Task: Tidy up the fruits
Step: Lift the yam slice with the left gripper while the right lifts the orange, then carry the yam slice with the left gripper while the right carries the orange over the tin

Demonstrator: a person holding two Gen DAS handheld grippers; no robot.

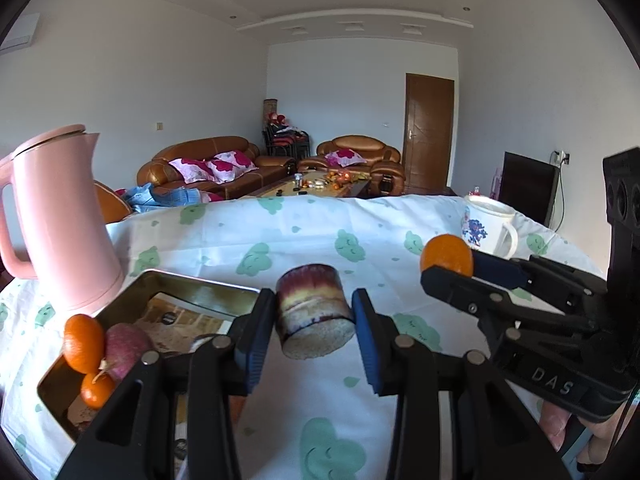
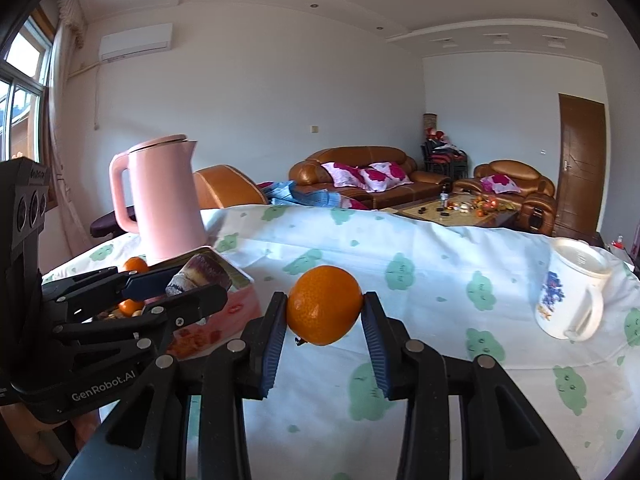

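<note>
Your left gripper (image 1: 314, 322) holds its jaws pinched on a short sugarcane segment (image 1: 314, 316), lifted above the cloth-covered desk (image 1: 280, 224) just right of the metal tray (image 1: 192, 286). Your right gripper (image 2: 325, 312) clamps a tangerine (image 2: 325, 305) above the desk, well left of the white mug (image 2: 572, 292). The tray carries two tangerines (image 1: 83, 343) and a reddish fruit (image 1: 127, 346), beside the pink kettle (image 1: 60, 216).

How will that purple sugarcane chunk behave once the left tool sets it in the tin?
The sugarcane chunk looks stiff and woody, so it likely won't squash. Being a short cylinder, it may roll if laid sideways in the tin. Its flat cut end should stand steadily.
</note>
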